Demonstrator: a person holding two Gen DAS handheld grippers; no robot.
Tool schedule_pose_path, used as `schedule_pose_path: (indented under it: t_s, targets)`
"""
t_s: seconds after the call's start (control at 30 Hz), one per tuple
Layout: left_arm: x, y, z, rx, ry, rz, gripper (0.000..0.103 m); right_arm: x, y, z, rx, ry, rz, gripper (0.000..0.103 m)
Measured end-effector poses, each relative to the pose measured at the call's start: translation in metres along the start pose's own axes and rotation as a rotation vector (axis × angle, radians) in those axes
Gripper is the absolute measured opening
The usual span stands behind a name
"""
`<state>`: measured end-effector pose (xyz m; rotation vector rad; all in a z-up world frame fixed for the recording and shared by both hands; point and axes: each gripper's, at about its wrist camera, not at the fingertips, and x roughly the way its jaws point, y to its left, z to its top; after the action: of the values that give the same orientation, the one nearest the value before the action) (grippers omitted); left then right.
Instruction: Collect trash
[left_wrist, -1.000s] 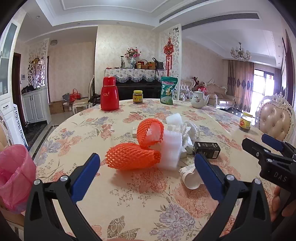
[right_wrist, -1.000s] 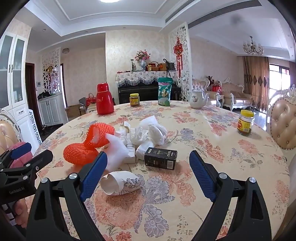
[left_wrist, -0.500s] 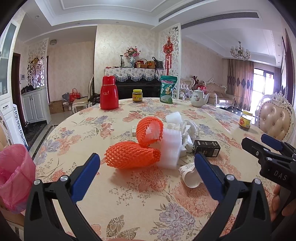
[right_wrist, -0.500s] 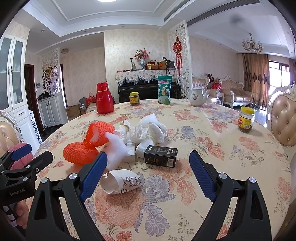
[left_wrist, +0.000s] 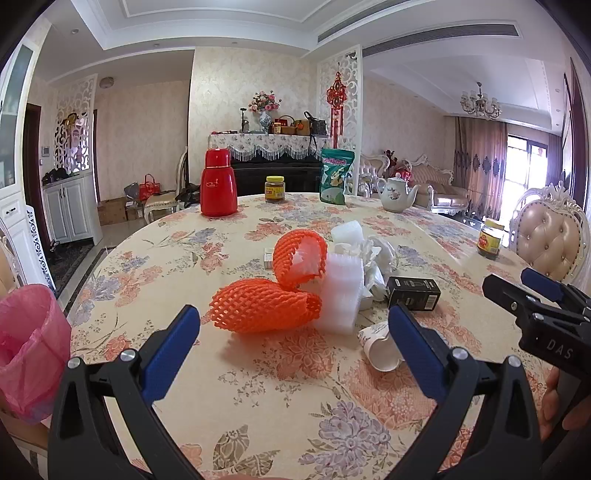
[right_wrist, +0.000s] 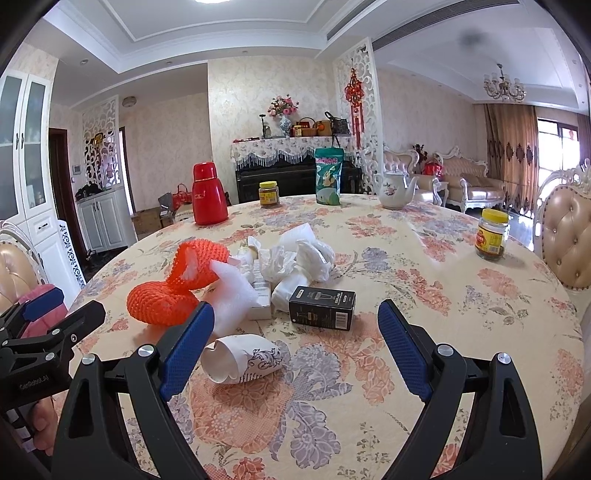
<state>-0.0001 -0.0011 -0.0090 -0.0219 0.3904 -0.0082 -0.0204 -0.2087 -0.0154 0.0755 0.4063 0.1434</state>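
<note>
Little has shifted; my open left gripper (left_wrist: 293, 334) nears the soft, light orange foam net sleeve (left_wrist: 263, 304), best pinched mid-body.

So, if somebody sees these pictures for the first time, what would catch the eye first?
Probably the two orange foam nets in the trash pile at the middle of the floral table, beside crumpled tissues and a black box. Next, the red thermos at the far edge, and the pink-lined bin beside the table.

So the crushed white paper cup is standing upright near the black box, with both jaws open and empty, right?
Not quite: the crushed white paper cup lies on its side near the black box, as the right wrist view shows. Both jaws are open and empty.
</note>
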Motion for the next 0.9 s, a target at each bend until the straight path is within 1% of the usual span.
schedule_pose_path:
  t_s: [0.9]
  targets:
    - [-0.0008, -0.0019, -0.0027, 0.006, 0.010, -0.008, 0.099, -0.0027, -0.0005, 0.0017, 0.008, 0.001, -0.004, 0.085]
